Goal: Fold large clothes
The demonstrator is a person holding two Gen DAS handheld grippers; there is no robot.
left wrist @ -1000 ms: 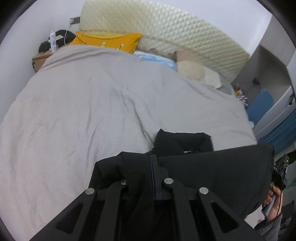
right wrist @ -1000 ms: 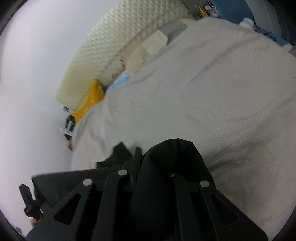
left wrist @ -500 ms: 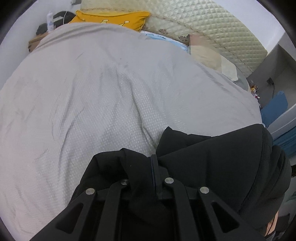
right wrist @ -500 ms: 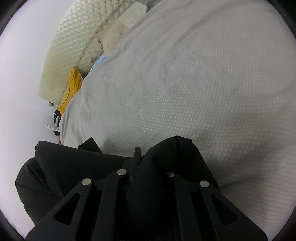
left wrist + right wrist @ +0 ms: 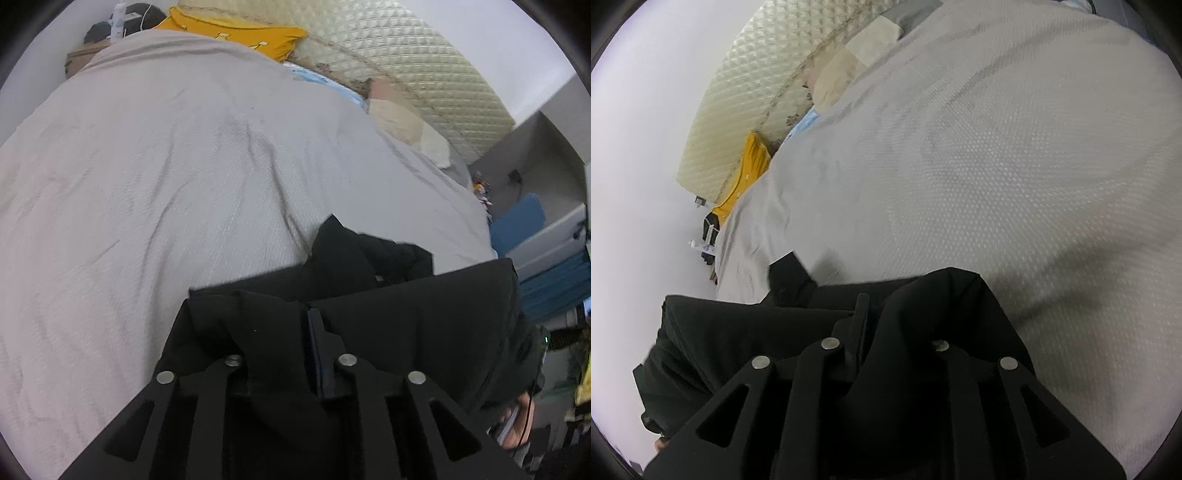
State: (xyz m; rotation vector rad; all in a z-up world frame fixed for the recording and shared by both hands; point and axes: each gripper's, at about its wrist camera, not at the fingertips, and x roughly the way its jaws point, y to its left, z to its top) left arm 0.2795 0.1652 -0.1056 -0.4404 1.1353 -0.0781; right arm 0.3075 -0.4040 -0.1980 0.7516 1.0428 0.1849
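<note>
Black garment (image 5: 424, 317) bunched between both opening claws, over grey bedspread (image 5: 166, 166).

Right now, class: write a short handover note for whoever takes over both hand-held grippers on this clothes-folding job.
Left hand-held gripper: jaws opening, black garment between them.
Right hand-held gripper: jaws opening, the same garment's cloth between them.
Garment: bunched at the near edge of the grey bedspread, stretched between both grippers.
Done: garment brought to the bed.
Left: spread it flat, then fold.
</note>
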